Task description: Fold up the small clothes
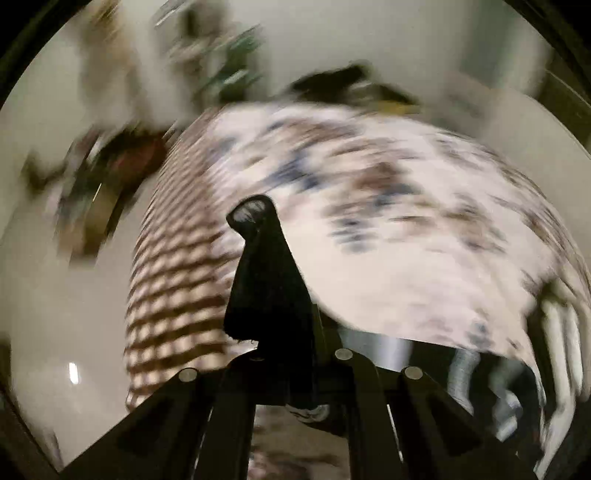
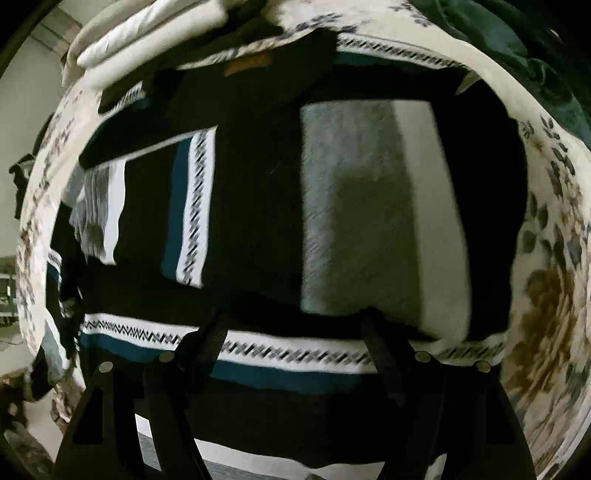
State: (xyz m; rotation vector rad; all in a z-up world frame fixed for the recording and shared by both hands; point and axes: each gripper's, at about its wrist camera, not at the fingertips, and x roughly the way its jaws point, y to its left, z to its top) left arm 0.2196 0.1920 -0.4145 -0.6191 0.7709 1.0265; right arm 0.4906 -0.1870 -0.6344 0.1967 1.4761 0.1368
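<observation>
The floral bedspread point(image 2: 546, 258) fills both views. On it, a black garment point(image 2: 258, 206) with teal and white bands lies spread, apparently partly folded. A folded white stack point(image 2: 147, 33) sits at 11 o'clock. The right gripper point(image 2: 295, 325) hovers wide open; the left gripper point(image 1: 266, 266) pinches black cloth.

Your L wrist cam looks along the floral bedsheet point(image 1: 406, 240); R cam close down on it point(image 2: 546, 258).
</observation>
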